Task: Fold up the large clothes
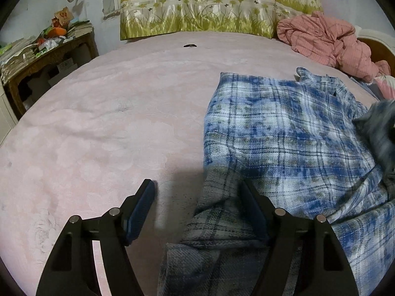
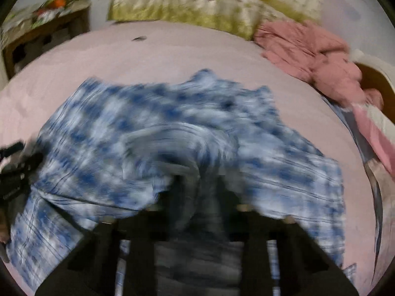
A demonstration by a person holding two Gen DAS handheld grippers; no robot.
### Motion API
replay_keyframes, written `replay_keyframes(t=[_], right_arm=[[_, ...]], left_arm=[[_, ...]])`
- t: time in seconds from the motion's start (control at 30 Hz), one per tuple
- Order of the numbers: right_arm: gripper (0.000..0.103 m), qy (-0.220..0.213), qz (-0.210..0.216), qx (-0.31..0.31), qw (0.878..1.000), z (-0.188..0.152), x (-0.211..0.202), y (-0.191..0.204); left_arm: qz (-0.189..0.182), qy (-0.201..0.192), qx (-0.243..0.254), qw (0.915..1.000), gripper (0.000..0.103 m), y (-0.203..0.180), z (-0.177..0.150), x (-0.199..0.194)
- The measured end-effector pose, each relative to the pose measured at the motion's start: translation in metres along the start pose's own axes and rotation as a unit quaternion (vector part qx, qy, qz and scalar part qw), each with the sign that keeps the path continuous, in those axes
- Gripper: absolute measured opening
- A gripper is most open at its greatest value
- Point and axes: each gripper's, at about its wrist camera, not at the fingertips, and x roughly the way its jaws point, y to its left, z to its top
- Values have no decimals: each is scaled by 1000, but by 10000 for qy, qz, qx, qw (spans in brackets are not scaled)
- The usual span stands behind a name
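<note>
Left wrist view: the blue-and-white plaid flannel shirt (image 1: 284,133) is seen half-folded on the pink bed (image 1: 111,123), the left tool (image 1: 197,209) spread wide around its hem, the right tool (image 2: 197,197) clamped on cloth.

Our left gripper (image 1: 197,197) angles downward with its jaws standing wide apart, the blue pads (image 1: 140,209) clearly separated and pressing on nothing; plaid cloth lies loosely between them. Our right gripper (image 2: 197,192) also angles downward, blurred in its own view, its jaws drawn together on a bunched fold of plaid shirt (image 2: 172,123). The left gripper shows as a dark shape at the far left of the right wrist view.
</note>
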Motion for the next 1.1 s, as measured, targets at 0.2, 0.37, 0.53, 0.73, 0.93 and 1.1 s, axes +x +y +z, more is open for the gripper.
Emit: replay_keyframes(t=[0.2, 0.37, 0.53, 0.73, 0.93, 1.1], right_arm=[[1, -363, -661, 563, 9956, 2, -27, -90], [1, -260, -588, 1037, 9925, -13, -24, -144], [2, 245, -387, 1238, 9913, -33, 8, -156], [21, 408, -315, 1956, 9793, -57, 19, -179], [46, -95, -279, 1803, 9832, -80, -33, -179], [67, -775, -152, 1629, 9835, -100, -95, -164]], left_arm=[[-20, 8, -18, 10000, 73, 1, 0, 0], [-15, 11, -9, 10000, 73, 1, 0, 0], [9, 24, -9, 10000, 73, 0, 1, 0], [5, 18, -11, 10000, 73, 0, 2, 0], [-94, -986, 399, 9943, 73, -13, -2, -55], [-553, -1752, 207, 9828, 84, -27, -10, -130]])
